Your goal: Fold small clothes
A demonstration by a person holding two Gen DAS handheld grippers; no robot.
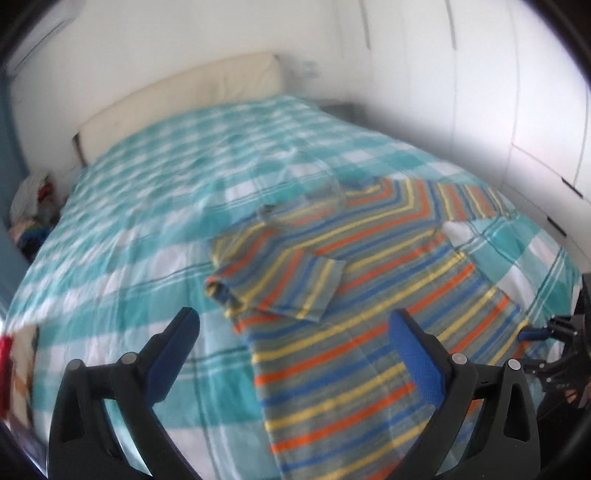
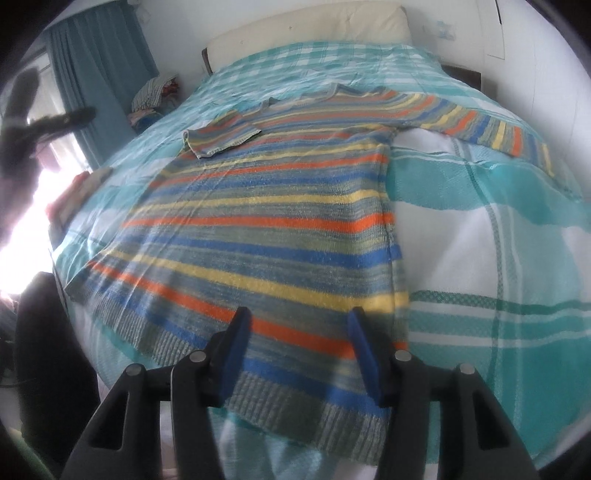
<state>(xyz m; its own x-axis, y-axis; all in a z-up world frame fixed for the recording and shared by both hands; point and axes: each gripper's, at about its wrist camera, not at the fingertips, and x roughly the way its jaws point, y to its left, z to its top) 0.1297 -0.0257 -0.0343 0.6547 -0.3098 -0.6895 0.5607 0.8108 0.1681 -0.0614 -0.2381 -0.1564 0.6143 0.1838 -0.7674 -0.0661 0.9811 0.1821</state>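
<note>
Both pairs of fingers stand spread apart with nothing between them. The left gripper [image 1: 295, 332] hovers above the bed, its blue-padded fingers [image 1: 417, 354] straddling the left side of the sweater [image 1: 369, 332] without touching it. The right gripper [image 2: 299, 332] hangs just over the sweater's ribbed hem near the foot edge of the bed, its fingers [image 2: 364, 354] released too.

The striped sweater [image 2: 258, 229], in orange, blue, yellow and grey-green bands, lies flat on the bedspread [image 2: 498, 229], hem toward the foot edge and neck toward the head of the bed. One sleeve [image 1: 280, 280] is folded inward across the chest, its cuff resting on the body of the garment. The other sleeve [image 2: 480, 125] stretches straight out toward the right edge of the bed.

Under it, the teal and white checked bedspread covers the whole mattress. A cream headboard [image 2: 314, 26] stands at the far edge. Beside the bed's left far corner sits a pile of clothes [image 2: 155, 92], with a teal curtain [image 2: 103, 74] behind it.
</note>
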